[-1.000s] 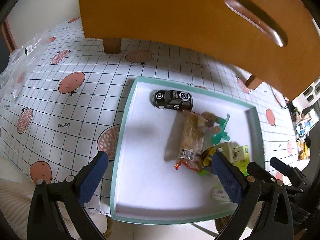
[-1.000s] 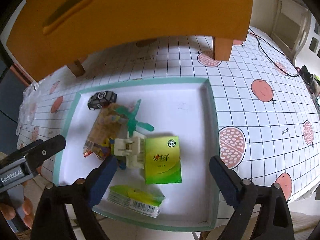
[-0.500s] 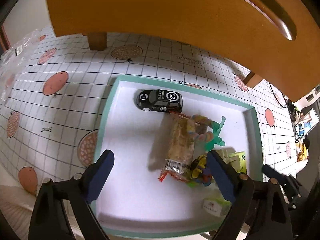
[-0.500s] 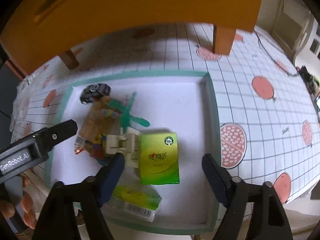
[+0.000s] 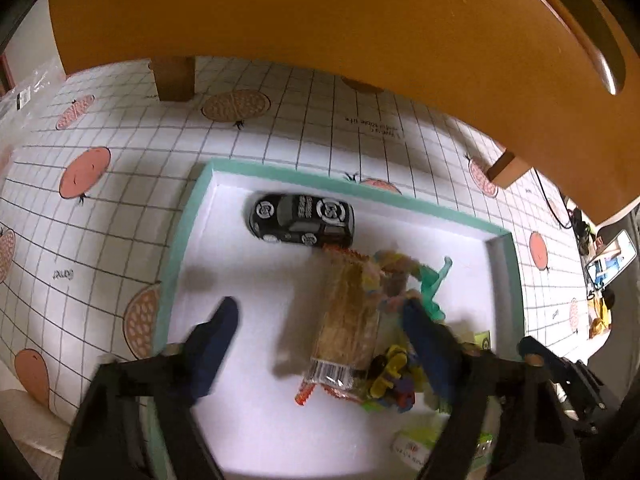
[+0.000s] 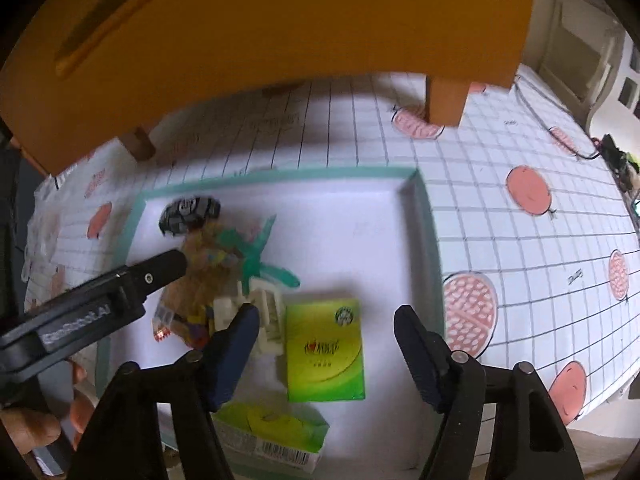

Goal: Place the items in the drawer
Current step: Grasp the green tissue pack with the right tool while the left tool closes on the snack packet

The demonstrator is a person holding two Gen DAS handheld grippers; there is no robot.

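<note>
Items sit piled in our tray (image 5: 182,240); both grippers, left (image 5: 320,322) and right (image 6: 326,322), hover with jaws apart, so next we pick one.

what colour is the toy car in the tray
Black with white round markings, clearest in the left wrist view: toy car.

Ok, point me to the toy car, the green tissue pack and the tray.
toy car (image 5: 302,220), left wrist view, on its roof.
green tissue pack (image 6: 325,350), right wrist view, middle of its face.
tray (image 6: 430,240), right wrist view, right rim.
</note>
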